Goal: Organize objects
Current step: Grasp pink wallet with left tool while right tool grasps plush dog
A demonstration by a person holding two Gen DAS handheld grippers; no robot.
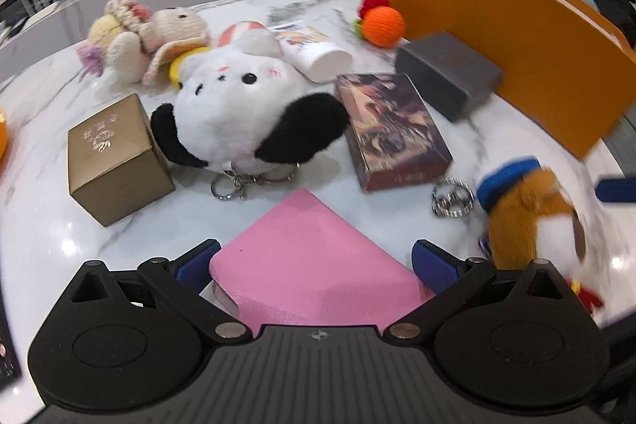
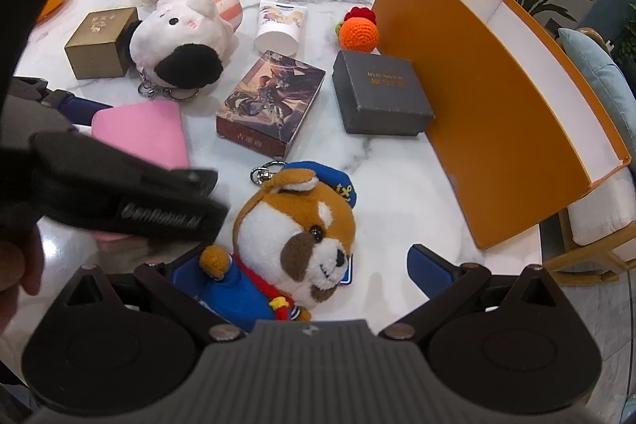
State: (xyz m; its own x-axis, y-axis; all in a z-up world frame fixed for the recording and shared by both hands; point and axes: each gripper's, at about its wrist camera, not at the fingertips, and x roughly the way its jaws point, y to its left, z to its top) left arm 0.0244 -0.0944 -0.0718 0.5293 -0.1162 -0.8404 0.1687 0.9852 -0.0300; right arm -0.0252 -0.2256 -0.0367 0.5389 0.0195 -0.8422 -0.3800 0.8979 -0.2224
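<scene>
- White marble bench (image 2: 397,181) holds all the toys and boxes.
- Big orange box (image 2: 497,98) stands open at the right edge of the bench.
- Panda toy (image 1: 242,114) lies in the middle, touching the gold box (image 1: 115,157) on its left.
- Picture box (image 2: 270,98) lies flat between the panda toy and the grey box (image 2: 377,92).
- Pink box (image 1: 314,261) sits between the fingers of the left hand-held gripper (image 1: 318,265), which is spread wide with a gap on each side.
- Dog toy (image 2: 294,241) lies on the bench between the fingers of the right hand-held gripper (image 2: 310,271), also spread wide; its arm touches the left finger.
- Orange ball (image 2: 359,32) rests beside the orange box.
</scene>
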